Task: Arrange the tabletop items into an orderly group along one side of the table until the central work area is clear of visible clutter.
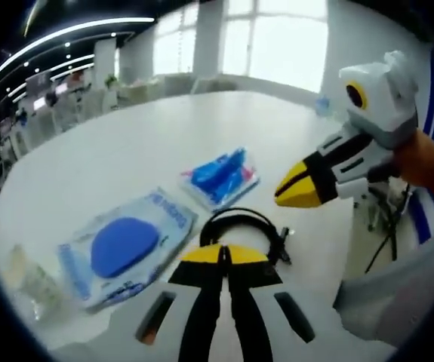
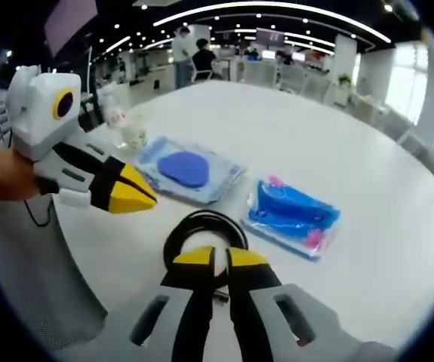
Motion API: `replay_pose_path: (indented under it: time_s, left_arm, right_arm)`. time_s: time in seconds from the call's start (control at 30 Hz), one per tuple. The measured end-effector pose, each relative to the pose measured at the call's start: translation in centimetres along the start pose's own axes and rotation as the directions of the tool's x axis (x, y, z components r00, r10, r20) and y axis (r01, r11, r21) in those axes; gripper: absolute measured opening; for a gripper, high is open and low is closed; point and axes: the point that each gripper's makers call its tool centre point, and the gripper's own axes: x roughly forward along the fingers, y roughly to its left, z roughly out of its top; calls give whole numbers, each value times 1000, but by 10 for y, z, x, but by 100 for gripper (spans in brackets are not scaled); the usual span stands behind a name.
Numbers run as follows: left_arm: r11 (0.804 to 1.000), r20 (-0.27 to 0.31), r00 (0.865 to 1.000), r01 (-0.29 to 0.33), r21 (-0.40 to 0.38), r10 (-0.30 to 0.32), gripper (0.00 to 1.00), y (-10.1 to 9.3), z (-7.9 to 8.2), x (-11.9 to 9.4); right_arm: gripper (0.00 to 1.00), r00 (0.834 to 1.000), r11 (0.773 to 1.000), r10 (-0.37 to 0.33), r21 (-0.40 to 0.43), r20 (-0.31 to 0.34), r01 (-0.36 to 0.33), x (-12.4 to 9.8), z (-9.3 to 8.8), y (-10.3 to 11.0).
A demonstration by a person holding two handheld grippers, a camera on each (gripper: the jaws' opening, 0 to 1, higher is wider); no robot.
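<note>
Left gripper view, left to right on the white table (image 1: 126, 143): blue disc packet (image 1: 124, 246), blue bag (image 1: 220, 177), coiled black cable (image 1: 243, 226) beside the left gripper (image 1: 223, 254), jaws together. Right gripper (image 1: 296, 190) hovers, jaws together.

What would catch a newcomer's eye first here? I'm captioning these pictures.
Two blue packets on the white table: the packet with a round blue pad and, beside it, the bright blue pouch. A coiled black cable lies just ahead of the right gripper; the left gripper hovers nearby.
</note>
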Motion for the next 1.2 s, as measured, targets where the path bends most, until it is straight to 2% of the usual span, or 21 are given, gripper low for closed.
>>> replay_pose_path:
  time_s: [0.13, 0.37, 0.67, 0.83, 0.97, 1.13, 1.2]
  left_arm:
    - [1000, 42, 999, -1, -5, 1, 0, 2, 8, -26]
    - [1000, 93, 995, -22, -10, 23, 1, 16, 9, -64]
    - [998, 126, 990, -54, -29, 58, 12, 42, 2, -113]
    - [999, 155, 987, -38, -3, 38, 22, 55, -7, -151]
    - [998, 175, 983, -60, 31, 53, 25, 65, -17, -179]
    - [994, 187, 977, -109, 8, 105, 33, 75, -32, -208]
    - [987, 193, 968, -163, 10, 158, 35, 82, -40, -224]
  right_arm:
    - [9, 1000, 1000, -11, 5, 20, 11, -10, 6, 11]
    - [14, 999, 1000, -24, 11, 46, 23, -23, 14, 28]
    - [22, 997, 999, -38, 6, 73, 38, -37, 21, 47]
    - [26, 994, 999, -47, -4, 98, 47, -45, 24, 54]
    - [29, 992, 999, -53, -3, 118, 53, -50, 25, 56]
    - [37, 988, 998, -68, -3, 142, 69, -57, 29, 58]
    - [38, 984, 997, -81, -8, 158, 83, -63, 31, 59]
